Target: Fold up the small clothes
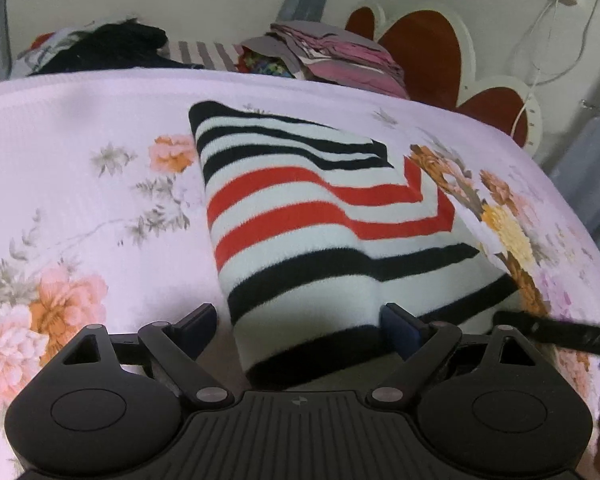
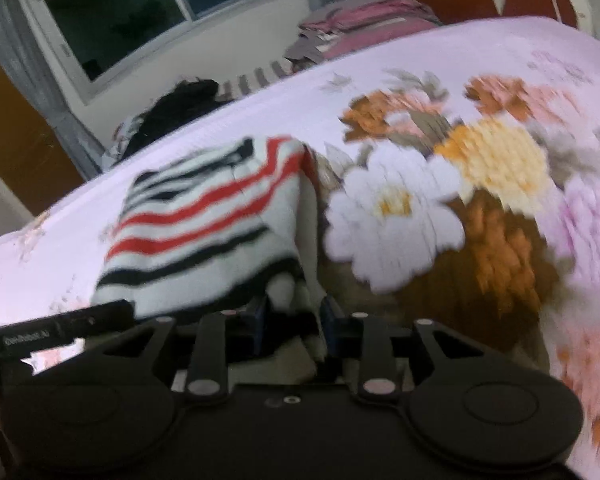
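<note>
Right gripper (image 2: pixel 294 312) pinches the striped sweater's (image 2: pixel 204 216) near edge; left gripper (image 1: pixel 300 320) gapes wide around it

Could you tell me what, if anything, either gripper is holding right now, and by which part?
The right gripper pinches the striped garment at its near right corner. The left gripper, jaws wide, holds nothing.

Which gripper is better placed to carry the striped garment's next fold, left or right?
Right, probably. The right gripper is already shut on the striped garment at its right edge. The left gripper is open, straddling the near hem without gripping.
</note>
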A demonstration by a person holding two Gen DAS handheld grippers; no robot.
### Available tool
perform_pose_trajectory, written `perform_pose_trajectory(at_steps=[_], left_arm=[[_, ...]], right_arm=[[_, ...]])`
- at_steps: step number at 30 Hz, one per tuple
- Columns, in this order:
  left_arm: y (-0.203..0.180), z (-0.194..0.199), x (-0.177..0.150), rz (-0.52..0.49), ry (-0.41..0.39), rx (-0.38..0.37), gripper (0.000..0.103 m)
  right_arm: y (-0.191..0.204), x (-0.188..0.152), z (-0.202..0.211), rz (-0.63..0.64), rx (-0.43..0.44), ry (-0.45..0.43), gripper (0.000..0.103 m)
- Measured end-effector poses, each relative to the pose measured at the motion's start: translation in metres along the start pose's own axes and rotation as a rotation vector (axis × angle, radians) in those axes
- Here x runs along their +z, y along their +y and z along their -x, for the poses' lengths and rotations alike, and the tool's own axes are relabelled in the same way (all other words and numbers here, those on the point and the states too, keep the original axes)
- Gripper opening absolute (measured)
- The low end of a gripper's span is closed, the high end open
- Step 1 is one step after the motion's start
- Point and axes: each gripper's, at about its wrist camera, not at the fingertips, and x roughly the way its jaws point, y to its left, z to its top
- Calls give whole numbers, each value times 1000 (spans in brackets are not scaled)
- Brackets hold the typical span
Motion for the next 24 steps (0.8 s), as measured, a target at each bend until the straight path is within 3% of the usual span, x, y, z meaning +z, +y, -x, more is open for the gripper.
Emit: perform_pose_trajectory(at_steps=[3,8,12,13,24], left_arm=[[2,-3,-3,-22,-3,-14,88],[-1,3,2,-9,9,-22,88],[1,8,9,17,0,-38,88],[2,8,10,31,-1,-36,88],[6,-18,37,88,32,-18,89]], right_arm=[[-10,-12,-10,-67,-7,23,27],[-12,-11,-1,-108,-20,46,36],[-9,3,20,-88,-18,-27,67],[-8,10,21,-79,-3,-43,70],[-11,61,-46,-78,134,44,74]])
